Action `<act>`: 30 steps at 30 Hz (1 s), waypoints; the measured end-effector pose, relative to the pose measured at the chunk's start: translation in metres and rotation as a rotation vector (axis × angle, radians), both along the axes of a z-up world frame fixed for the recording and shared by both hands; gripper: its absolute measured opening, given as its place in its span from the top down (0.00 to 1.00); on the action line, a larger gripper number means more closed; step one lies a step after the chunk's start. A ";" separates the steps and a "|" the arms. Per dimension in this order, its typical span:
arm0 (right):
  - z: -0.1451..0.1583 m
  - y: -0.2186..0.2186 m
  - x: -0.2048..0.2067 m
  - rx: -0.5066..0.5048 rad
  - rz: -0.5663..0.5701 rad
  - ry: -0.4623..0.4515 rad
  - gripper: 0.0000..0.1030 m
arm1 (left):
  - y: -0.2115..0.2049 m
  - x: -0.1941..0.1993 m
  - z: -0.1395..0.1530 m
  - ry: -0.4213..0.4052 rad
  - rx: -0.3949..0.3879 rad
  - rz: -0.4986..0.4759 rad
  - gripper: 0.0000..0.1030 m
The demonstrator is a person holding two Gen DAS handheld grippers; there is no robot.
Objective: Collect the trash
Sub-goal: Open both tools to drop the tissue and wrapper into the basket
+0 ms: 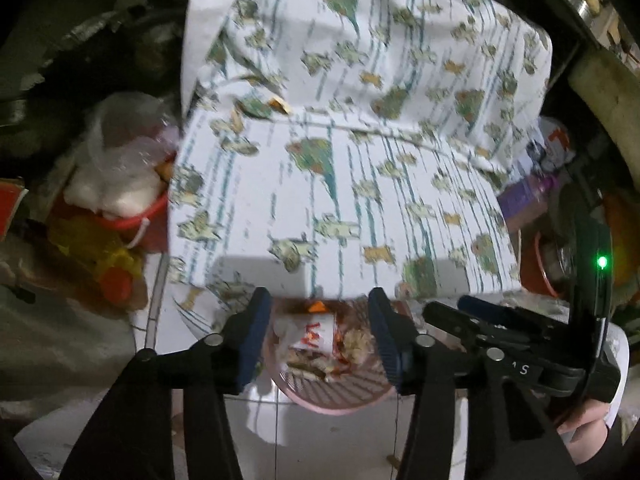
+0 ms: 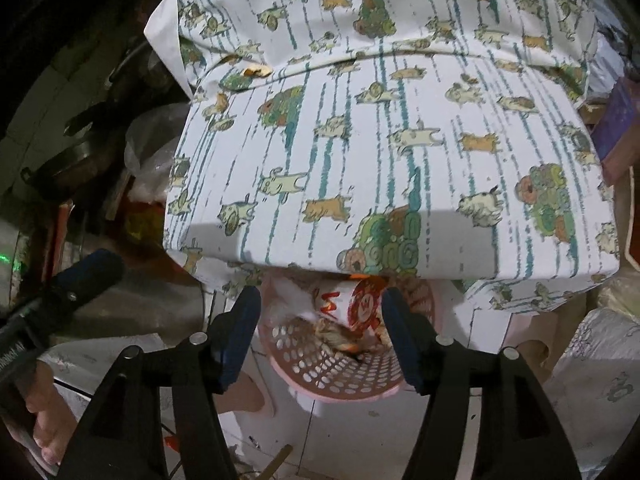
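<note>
- Left gripper (image 1: 318,336): fingers spread wide, holding nothing, above pink basket (image 1: 340,394).
- Right gripper (image 2: 320,334): fingers likewise wide apart, empty, over the same basket (image 2: 320,376).
- Trash, including a white cup (image 2: 352,308) with red print, lying inside basket on floor, just below front edge of patterned cloth (image 2: 380,140).

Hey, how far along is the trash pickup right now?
Some looks done: the pink basket already holds a paper cup and food scraps. Nothing is in hand: the left tool and right tool are both open above the basket. Left to collect: a small scrap on the patterned cloth and litter on the floor.
</note>
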State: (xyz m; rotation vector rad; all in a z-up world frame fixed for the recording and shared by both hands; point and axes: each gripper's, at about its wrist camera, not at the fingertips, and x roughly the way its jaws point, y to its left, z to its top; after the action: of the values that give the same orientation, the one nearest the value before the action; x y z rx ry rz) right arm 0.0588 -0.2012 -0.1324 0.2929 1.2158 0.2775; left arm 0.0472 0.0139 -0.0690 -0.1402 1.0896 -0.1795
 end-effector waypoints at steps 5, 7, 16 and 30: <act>0.011 0.000 -0.002 -0.038 -0.006 -0.063 0.34 | 0.008 -0.001 0.009 -0.037 0.016 0.031 0.43; 0.016 0.001 -0.003 -0.060 -0.003 -0.092 0.32 | 0.009 -0.001 0.010 -0.047 0.032 0.038 0.43; 0.023 0.004 -0.004 -0.070 0.000 -0.124 0.28 | 0.010 -0.006 0.017 -0.084 0.046 0.050 0.42; 0.039 0.003 0.000 -0.092 -0.017 -0.178 0.26 | 0.021 -0.003 0.047 -0.144 0.035 0.075 0.31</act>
State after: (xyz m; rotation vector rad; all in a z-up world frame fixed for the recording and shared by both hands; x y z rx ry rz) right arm 0.0587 -0.1984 -0.0932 0.1945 1.0470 0.2269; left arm 0.0439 0.0346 -0.0224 -0.1340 0.9423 -0.1016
